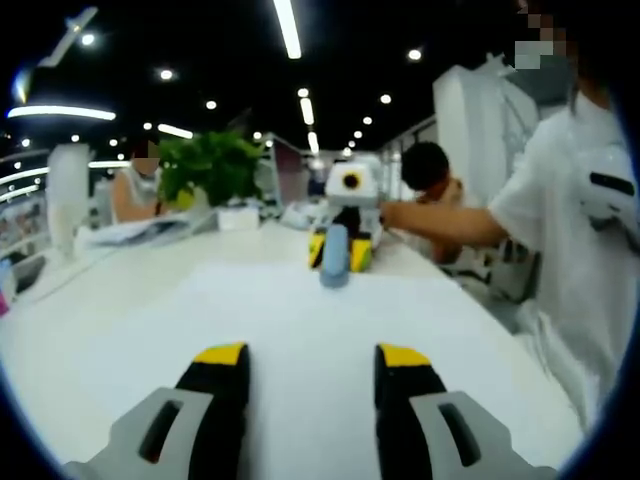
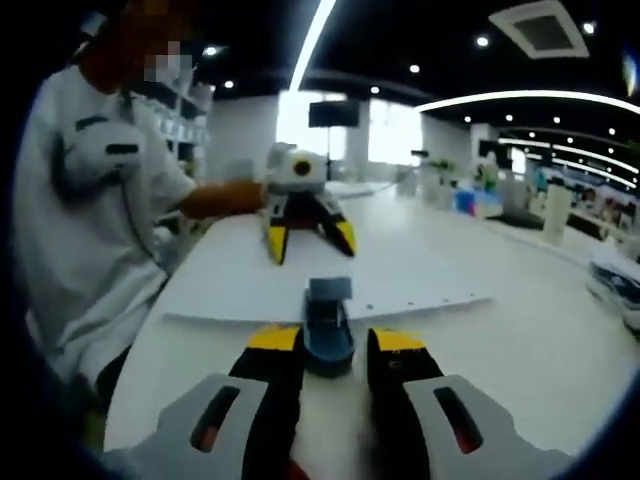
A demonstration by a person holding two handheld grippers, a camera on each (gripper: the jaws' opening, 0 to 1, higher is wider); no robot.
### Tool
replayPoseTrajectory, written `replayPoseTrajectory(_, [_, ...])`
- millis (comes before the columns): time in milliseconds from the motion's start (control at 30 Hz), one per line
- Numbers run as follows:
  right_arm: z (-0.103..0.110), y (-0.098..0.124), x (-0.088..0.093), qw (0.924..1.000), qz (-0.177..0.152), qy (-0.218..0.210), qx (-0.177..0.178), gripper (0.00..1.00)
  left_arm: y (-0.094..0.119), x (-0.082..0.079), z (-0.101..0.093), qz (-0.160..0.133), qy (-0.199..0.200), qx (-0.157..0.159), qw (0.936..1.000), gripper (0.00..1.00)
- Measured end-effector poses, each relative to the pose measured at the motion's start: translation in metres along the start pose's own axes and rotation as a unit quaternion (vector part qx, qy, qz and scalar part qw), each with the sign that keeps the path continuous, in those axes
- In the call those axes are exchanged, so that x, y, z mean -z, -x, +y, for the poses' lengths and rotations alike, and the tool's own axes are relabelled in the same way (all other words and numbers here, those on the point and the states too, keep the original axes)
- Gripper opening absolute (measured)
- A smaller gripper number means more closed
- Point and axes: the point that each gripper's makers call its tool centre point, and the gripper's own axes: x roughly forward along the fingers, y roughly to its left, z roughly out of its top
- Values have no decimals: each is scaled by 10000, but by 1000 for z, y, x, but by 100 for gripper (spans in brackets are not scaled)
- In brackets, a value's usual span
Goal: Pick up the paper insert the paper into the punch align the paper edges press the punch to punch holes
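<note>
One sheet of paper (image 2: 330,275) lies flat on the white table (image 2: 520,330), and a row of small holes is seen along its near edge at about 3 o'clock of the punch (image 2: 328,325). The blue punch sits on that near edge, so the paper is judged to be inserted and at least partly punched already. In the right gripper view the punch is flanked at 9 and 3 o'clock by the yellow-tipped jaws of the right hand-held gripper (image 2: 335,345), which stand close beside it; whether it is actually gripped cannot be told. This placement is judged to steady the punch for pressing.

In the left gripper view the left hand-held gripper (image 1: 312,360) is held low over the far side of the sheet, jaws apart and holding nothing, with the punch (image 1: 335,256) at 12 o'clock. It is probably kept there to hold the paper (image 1: 300,330) flat and aligned. At 2 o'clock a person (image 1: 570,230) in a white shirt is seen, forearm stretched towards the punch.
</note>
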Motion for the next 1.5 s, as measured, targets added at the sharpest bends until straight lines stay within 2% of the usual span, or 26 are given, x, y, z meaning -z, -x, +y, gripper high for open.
replayPoseTrajectory(100, [-1,7,-6,9996,-111,-116,253,33,0,0,-2,-6,-13,44,10000,52])
replayPoseTrajectory(233, [-3,19,-19,9963,-430,-249,696,33,0,0,-4,9,-24,87,10000,62])
replayPoseTrajectory(300, [-4,28,-33,9898,-739,-349,1169,31,0,0,-4,16,-36,83,10000,65])
replayPoseTrajectory(400, [-2,34,-41,9819,-945,-356,1605,31,-1,0,-3,23,-19,53,10000,65])
replayPoseTrajectory(600, [5,37,-40,9750,-1111,-462,1868,33,-3,-1,-2,16,11,-29,10000,65])
replayPoseTrajectory(700, [5,43,-43,9684,-1305,-522,2060,32,-3,-1,-2,14,7,-25,10000,65])
replayPoseTrajectory(767, [-3,51,-51,9561,-1583,-550,2403,32,-2,-1,-2,6,-75,-42,10000,65])
replayPoseTrajectory(800, [-8,56,-56,9471,-1751,-552,2632,32,-1,-2,-1,-5,-152,-72,9999,64])
replayPoseTrajectory(867, [-23,69,-63,9201,-2104,-681,3232,32,1,-4,0,-29,-187,-95,9998,62])
replayPoseTrajectory(900, [-26,73,-65,9128,-2186,-690,3382,32,2,-7,0,-89,-175,-80,9998,61])
replayPoseTrajectory(967, [-34,85,-66,8888,-2442,-794,3796,30,4,-18,0,-300,-4,-58,9995,61])
replayPoseTrajectory(1033, [-39,92,-62,8741,-2531,-813,4065,28,6,-30,4,-542,189,-112,9983,60])
replayPoseTrajectory(1067, [-42,94,-58,8681,-2538,-810,4188,28,5,-33,5,-522,203,-111,9984,58])
replayPoseTrajectory(1133, [-43,94,-52,8680,-2430,-912,4233,28,2,-39,4,-481,199,-101,9986,51])
replayPoseTrajectory(1200, [-42,96,-55,8634,-2484,-814,4315,28,-4,-43,1,-409,126,-59,9991,46])
replayPoseTrajectory(1333, [-43,91,-51,8681,-2256,-732,4361,28,-25,-54,-6,-359,5,135,9993,50])
replayPoseTrajectory(1500, [-44,90,-47,8685,-2110,-699,4432,29,-50,-62,-13,-303,-31,318,9990,50])
